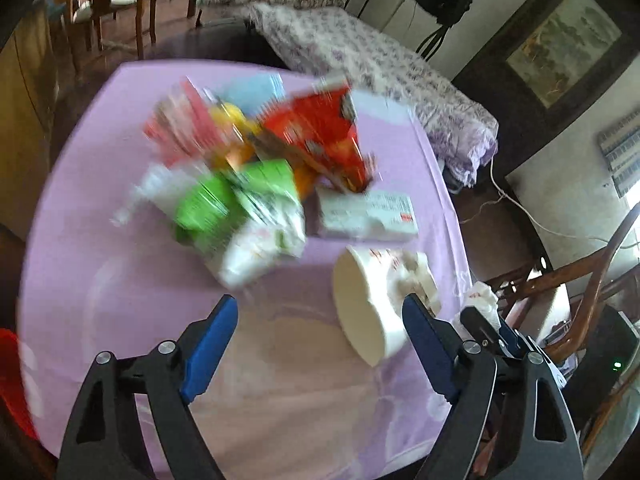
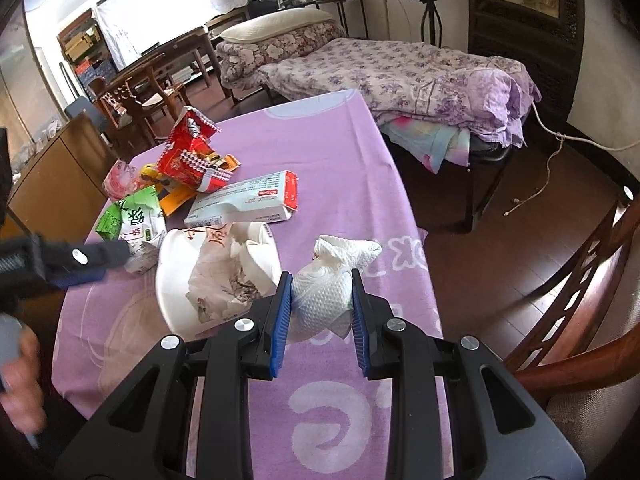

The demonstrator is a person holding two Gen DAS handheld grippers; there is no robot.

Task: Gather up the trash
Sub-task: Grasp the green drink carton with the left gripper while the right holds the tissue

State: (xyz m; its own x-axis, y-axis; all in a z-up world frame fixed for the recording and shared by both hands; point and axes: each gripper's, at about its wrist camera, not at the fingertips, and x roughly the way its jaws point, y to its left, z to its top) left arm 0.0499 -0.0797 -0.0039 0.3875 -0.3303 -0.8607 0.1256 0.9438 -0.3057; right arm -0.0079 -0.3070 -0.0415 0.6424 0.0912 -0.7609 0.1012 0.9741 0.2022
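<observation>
Trash lies on a table with a purple cloth. My right gripper is shut on a crumpled white paper towel near the table's right edge. Left of it a white paper bowl lies tipped, stuffed with a crumpled wrapper. My left gripper is open and empty above the cloth, its right finger beside the bowl. Beyond lie a green and white carton, a flat white box and a red snack bag. The left wrist view is blurred.
A bed with floral bedding stands beyond the table. A wooden chair is close at the right edge. A wooden cabinet and more chairs stand at the left. A white cable lies on the floor.
</observation>
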